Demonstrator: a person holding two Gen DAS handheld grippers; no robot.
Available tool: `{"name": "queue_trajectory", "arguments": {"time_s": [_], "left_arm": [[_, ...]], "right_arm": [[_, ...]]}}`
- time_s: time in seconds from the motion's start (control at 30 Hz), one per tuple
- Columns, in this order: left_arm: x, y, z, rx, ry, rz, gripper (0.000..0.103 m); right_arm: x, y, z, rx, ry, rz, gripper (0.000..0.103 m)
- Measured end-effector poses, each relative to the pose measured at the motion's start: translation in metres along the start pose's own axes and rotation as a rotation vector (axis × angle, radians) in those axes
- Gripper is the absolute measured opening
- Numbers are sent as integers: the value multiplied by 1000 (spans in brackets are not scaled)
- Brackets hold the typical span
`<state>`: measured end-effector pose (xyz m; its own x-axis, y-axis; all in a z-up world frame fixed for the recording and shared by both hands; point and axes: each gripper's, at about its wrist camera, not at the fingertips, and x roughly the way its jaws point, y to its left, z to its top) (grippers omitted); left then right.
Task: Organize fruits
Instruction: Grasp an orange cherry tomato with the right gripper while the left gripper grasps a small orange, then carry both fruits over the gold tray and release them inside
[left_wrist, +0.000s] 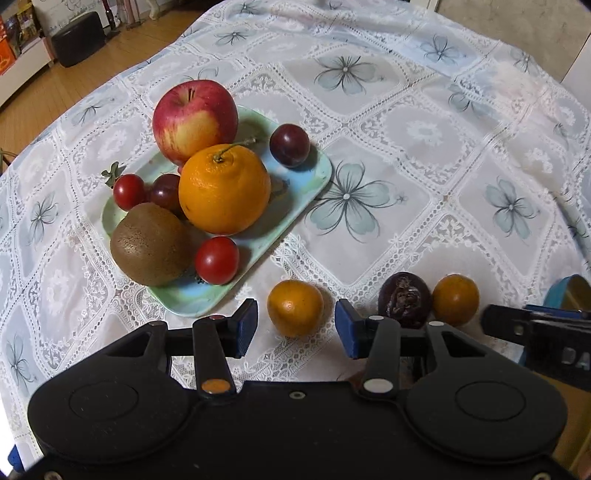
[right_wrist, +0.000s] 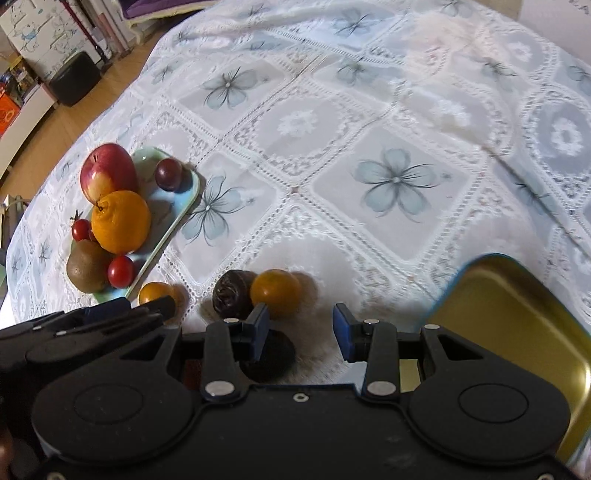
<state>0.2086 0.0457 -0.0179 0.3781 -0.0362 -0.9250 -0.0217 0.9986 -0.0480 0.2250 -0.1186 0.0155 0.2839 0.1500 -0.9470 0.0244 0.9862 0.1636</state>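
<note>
Fruits lie in two groups on the table, which is covered by a white lace cloth with blue-grey flower prints (left_wrist: 369, 122). A pale green rectangular tray (left_wrist: 314, 173) holds a red-and-yellow apple (left_wrist: 195, 118), a large orange with a stem (left_wrist: 224, 189), a brown fuzzy kiwi (left_wrist: 151, 244), two red cherry tomatoes (left_wrist: 217, 260), and two dark purple round fruits, one (left_wrist: 289, 145) at the tray's far corner.

Loose on the cloth near the tray's front edge sits a small orange tangerine (left_wrist: 295, 307). The left gripper (left_wrist: 295, 328) hangs wide open just before it, its blue pads on either side of the tangerine but apart from it, grasping nothing.

Farther right, a dark wrinkled round fruit (left_wrist: 404, 304) touches a second small tangerine (left_wrist: 455, 299).

The right gripper (right_wrist: 300, 332) is also spread wide and empty. Its left blue pad is just in front of the second tangerine; whether they touch is unclear. Another dark round object (right_wrist: 271, 356) lies low between its fingers, partly hidden. A gold-coloured metal tin with a blue rim (right_wrist: 517, 317) rests on the cloth to the right.
</note>
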Motion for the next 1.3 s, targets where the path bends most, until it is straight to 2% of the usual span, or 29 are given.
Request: {"name": "queue_trajectory", "arguments": {"time_s": [0.13,0.27,0.53,0.6,0.67,0.87,1.13,1.3], "left_arm": [[9,0,3,-3,15,-9,53],[19,-3,5,5,33,2,53],[29,0,8,-18,46,-2,53],[30,1,9,-25,41,-8,51],[28,3,10,-34,27,-9,45],[16,3,7,-50,4,-38,45],[-18,-19,-8,9,-61,-55,45],[-43,-38,-22,86,-104,-70,45]], "right_arm": [[19,11,4,-13,10,-17,41],[31,15,6,-24,11,11,42],[41,10,7,31,-61,42,43],[41,8,5,45,-74,51,37],[39,7,4,45,-92,54,37],[26,-2,-2,95,-122,49,37],[-4,-20,-11,160,-156,59,37],[-32,-37,-28,202,-192,53,37]]}}
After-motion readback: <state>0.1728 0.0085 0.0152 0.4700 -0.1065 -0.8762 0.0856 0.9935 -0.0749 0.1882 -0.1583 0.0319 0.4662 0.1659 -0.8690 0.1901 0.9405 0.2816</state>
